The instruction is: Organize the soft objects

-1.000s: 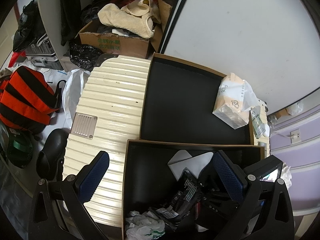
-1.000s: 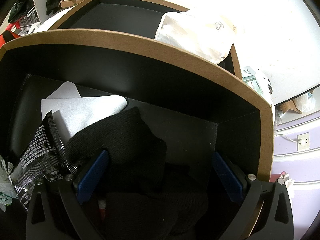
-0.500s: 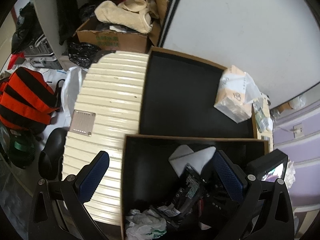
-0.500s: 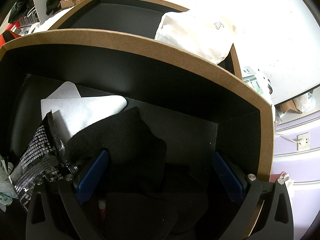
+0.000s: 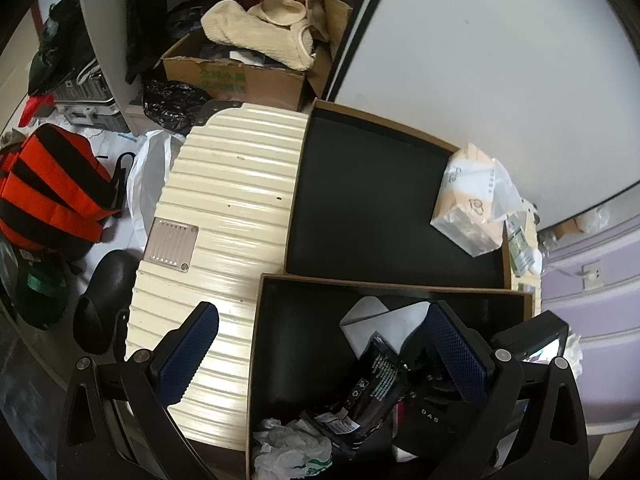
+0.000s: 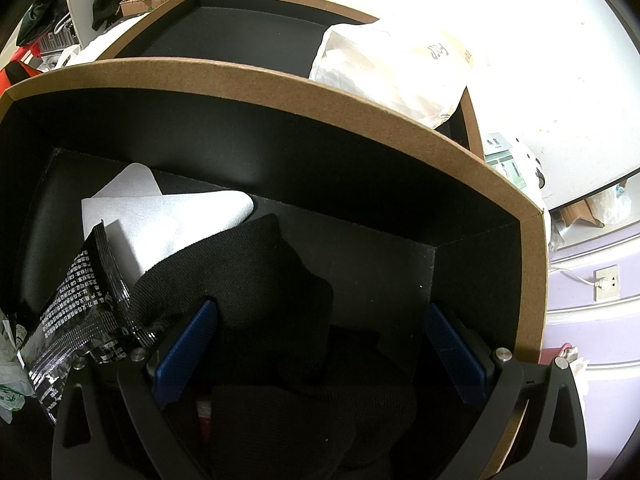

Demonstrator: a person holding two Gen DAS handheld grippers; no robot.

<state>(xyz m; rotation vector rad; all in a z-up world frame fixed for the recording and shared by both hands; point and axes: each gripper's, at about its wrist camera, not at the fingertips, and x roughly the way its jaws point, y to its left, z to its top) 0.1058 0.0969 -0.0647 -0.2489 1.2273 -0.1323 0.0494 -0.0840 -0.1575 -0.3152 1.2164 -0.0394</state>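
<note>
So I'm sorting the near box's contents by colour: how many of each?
In the near box:
Black, 2: knit cloth, printed wrapper.
White, 2: foam sheet, crumpled bag.
Total: 4, as far as visible.

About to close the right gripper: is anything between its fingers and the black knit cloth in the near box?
Nothing visible. The right gripper is open right over the black knit cloth; the printed wrapper lies left of it.
</note>
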